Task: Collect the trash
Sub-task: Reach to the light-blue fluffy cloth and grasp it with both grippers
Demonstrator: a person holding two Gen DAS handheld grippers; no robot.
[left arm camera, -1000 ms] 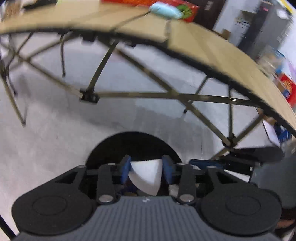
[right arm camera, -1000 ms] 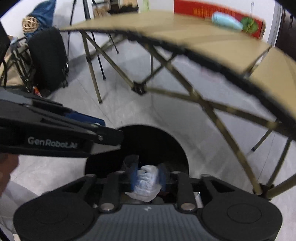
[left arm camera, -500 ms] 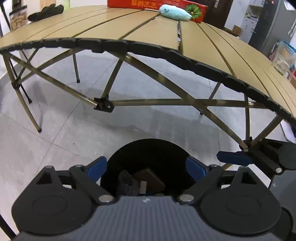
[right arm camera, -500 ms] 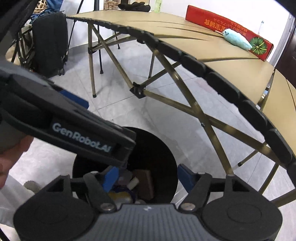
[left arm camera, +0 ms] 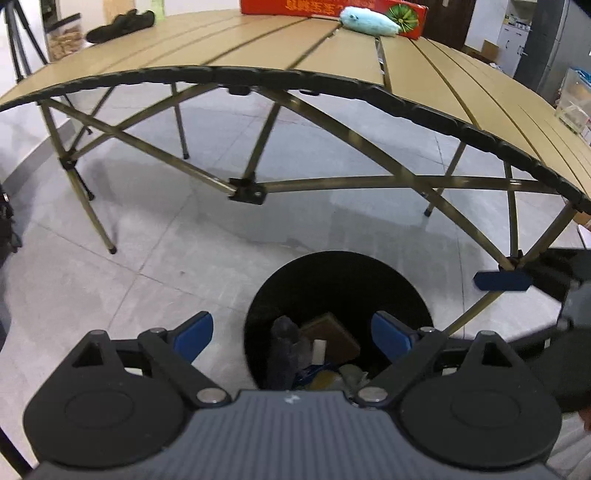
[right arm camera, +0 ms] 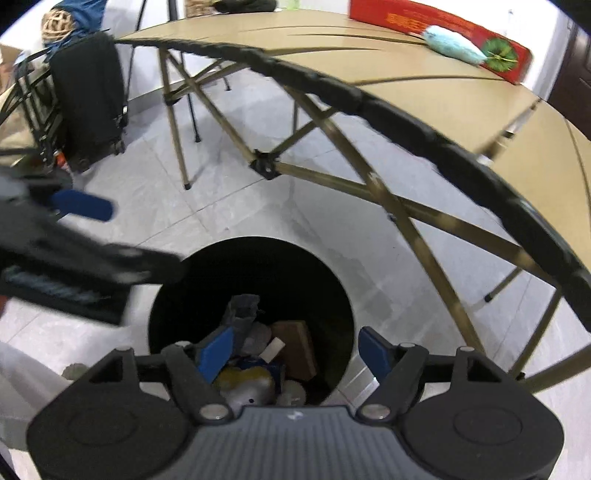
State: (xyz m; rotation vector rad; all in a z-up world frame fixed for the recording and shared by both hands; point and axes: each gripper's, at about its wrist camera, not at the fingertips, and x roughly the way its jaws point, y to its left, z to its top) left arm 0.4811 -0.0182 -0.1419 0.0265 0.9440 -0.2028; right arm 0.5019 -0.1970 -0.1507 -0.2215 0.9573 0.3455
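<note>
A round black bin (left arm camera: 338,284) stands open on the grey tiled floor beside a folding table, its trash (right arm camera: 258,354) heaped at the bottom: a brown block (right arm camera: 297,345) tilted on edge, a dark crumpled wrapper (right arm camera: 242,308) upright beside it, yellow and blue scraps below

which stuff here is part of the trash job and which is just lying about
Job: black bin; trash inside it; left gripper, open, empty; right gripper, jaws opening, empty.

Lying about: red box; blue fluffy thing; folding table; black suitcase.
</note>
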